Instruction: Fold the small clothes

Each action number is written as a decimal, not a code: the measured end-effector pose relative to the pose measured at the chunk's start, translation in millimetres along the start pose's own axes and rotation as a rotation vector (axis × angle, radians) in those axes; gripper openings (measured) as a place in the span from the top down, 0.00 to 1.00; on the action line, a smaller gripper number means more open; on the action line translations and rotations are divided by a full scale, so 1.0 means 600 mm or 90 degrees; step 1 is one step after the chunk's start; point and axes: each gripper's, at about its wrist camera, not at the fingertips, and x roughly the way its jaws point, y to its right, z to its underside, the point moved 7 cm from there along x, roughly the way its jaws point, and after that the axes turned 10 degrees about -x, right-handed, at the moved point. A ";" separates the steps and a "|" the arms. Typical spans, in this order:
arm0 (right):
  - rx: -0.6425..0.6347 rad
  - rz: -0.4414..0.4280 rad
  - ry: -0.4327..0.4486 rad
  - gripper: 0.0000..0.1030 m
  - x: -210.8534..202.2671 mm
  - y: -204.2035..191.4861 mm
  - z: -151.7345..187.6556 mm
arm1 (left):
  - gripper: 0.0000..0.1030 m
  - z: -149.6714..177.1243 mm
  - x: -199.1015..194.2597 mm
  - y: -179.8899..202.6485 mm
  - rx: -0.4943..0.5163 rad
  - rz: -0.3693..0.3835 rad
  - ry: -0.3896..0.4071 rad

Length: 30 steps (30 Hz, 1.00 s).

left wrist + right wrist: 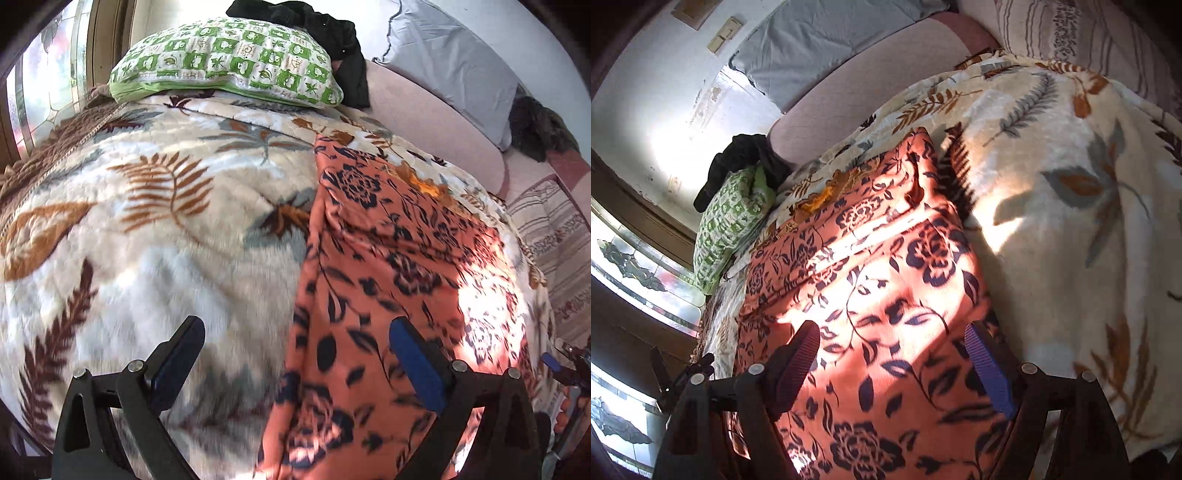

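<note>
An orange garment with a dark floral print point(388, 266) lies spread flat on a cream leaf-patterned blanket point(166, 236). My left gripper point(295, 332) is open and empty, hovering over the garment's left edge, one finger over the blanket and one over the cloth. My right gripper point(892, 339) is open and empty above the near part of the garment point(879, 280), with its right finger near the garment's right edge. The right gripper also shows at the right edge of the left wrist view point(565, 362).
A green checked pillow point(229, 62) sits at the head of the bed with black clothing point(332, 33) on it. A pink headboard point(436, 118) and grey pillow point(450, 59) stand behind. A striped cloth point(554, 236) lies to the right. A window point(635, 266) is on the left.
</note>
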 end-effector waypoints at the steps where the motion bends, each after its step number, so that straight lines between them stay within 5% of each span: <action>1: 0.000 0.000 -0.008 0.19 -0.013 0.005 0.019 | 0.02 0.025 -0.012 -0.004 -0.003 0.013 -0.012; 9: 0.012 -0.018 -0.072 0.19 -0.046 0.049 0.091 | 0.03 0.144 -0.021 -0.031 -0.016 0.017 -0.081; 19: 0.088 -0.075 -0.155 0.19 -0.029 0.083 0.151 | 0.03 0.156 -0.019 -0.039 -0.038 0.039 -0.094; 26: 0.083 -0.127 -0.142 0.19 -0.048 0.068 0.160 | 0.05 0.151 -0.053 -0.029 -0.039 0.069 -0.059; 30: 0.105 -0.132 -0.157 0.19 -0.035 0.079 0.172 | 0.10 0.168 -0.021 -0.051 -0.043 0.012 -0.101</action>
